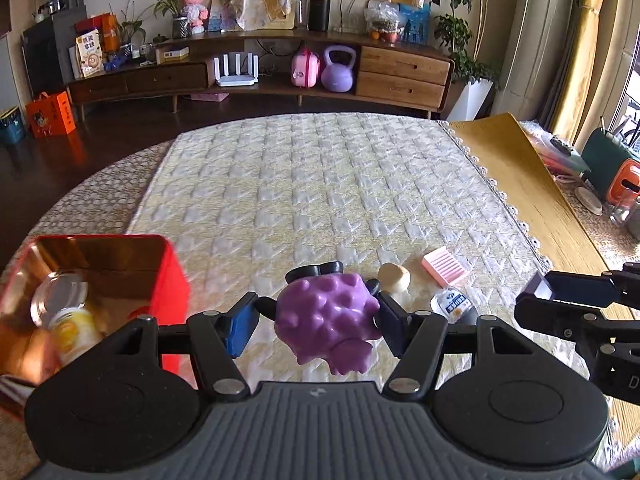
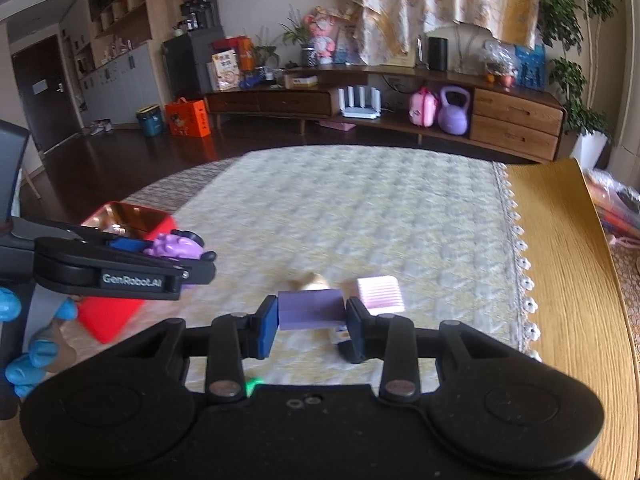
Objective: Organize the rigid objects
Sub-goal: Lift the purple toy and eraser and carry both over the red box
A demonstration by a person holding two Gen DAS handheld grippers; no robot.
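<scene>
The left claw (image 1: 316, 320) is clamped on a bumpy purple toy (image 1: 326, 320) with black feet, held in the air just right of the open red tin (image 1: 170, 276), which has a jar and other items inside. The right claw (image 2: 312, 320) grips a purple block (image 2: 310, 310) between its blue pads above the quilted cloth (image 2: 360, 208) on the counter. On the cloth beyond lie a pink ridged block (image 1: 445, 271), a beige round piece (image 1: 394, 278) and a small white packet (image 1: 452, 304).
</scene>
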